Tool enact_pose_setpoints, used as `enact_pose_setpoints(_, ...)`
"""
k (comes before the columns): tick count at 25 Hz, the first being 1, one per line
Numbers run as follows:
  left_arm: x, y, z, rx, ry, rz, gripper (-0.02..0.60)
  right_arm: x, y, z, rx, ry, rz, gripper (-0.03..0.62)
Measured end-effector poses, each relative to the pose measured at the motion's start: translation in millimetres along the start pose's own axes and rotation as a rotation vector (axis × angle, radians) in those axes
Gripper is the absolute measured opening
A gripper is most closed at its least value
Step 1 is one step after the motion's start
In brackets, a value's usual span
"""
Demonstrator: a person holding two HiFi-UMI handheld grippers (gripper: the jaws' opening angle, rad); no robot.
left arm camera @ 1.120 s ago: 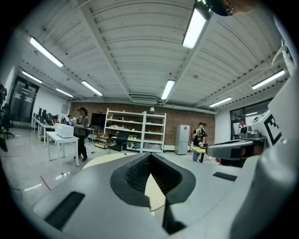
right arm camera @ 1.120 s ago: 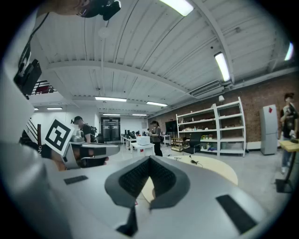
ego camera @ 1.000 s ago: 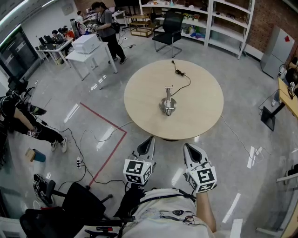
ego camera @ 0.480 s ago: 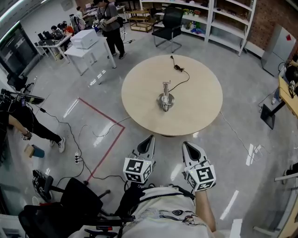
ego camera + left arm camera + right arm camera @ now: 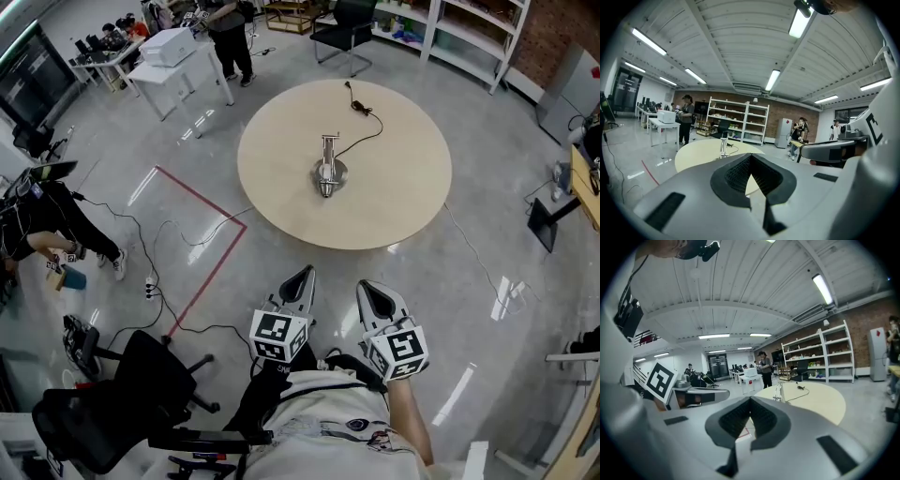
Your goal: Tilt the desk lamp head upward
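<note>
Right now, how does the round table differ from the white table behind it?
The round table is beige and holds a desk lamp; the white table is rectangular and carries a white box. A person stands beside the white table, none beside the round table. Both stand on the grey floor.

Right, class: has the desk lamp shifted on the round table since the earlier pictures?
No. The desk lamp stays near the middle of the round table, its cord running to the far edge as before.
</note>
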State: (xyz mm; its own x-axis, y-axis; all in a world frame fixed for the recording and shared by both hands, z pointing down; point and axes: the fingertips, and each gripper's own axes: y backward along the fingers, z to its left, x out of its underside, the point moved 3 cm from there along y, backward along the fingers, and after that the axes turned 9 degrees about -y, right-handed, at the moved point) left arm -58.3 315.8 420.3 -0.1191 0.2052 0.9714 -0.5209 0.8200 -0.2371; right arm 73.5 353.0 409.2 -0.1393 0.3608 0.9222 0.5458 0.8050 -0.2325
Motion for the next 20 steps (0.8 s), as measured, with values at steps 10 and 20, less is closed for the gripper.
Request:
enact_pose_setpoints(10,9.0,-43.1,34.9,-0.005,0.013,0.024,-0.009,4.5,-47.4,-29.0,0.013,-0.049,0.036,0.003)
enact_pose_setpoints(20,-30.1,-144.8,129.0,0.024,0.005,0.012,-0.009,-62.0,-151.0,-73.7,0.053,-0.034,-0.007,0.003)
